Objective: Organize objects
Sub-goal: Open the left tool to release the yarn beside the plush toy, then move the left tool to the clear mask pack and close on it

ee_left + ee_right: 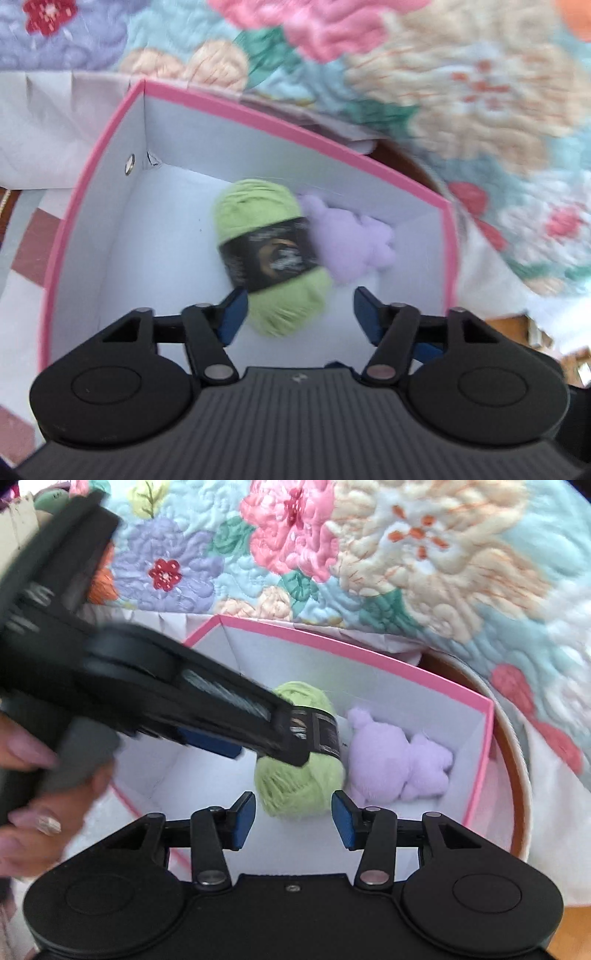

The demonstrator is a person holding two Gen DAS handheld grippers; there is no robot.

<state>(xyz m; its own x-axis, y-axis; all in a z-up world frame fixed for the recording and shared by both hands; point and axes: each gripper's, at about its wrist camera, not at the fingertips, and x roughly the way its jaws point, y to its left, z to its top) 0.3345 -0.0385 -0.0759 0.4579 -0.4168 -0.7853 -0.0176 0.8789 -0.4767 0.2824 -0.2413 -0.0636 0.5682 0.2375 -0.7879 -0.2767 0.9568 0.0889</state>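
A green yarn skein (271, 254) with a black label lies on the white floor of a pink-rimmed box (110, 129). A lilac plush toy (351, 240) lies right beside it, against the far right corner. My left gripper (299, 310) is open and empty, just above the near end of the skein. In the right wrist view the skein (299, 782) and the plush (399, 760) lie in the same box (480, 753). My right gripper (293, 819) is open and empty over the box's near side. The left gripper (280, 734) crosses in from the left, over the skein.
A quilted floral blanket (369, 554) lies behind the box. A round wooden-edged tray or table rim (517, 775) curves around the box's right side. White paper (44, 122) lies to the box's left. A hand (40, 812) holds the left gripper's handle.
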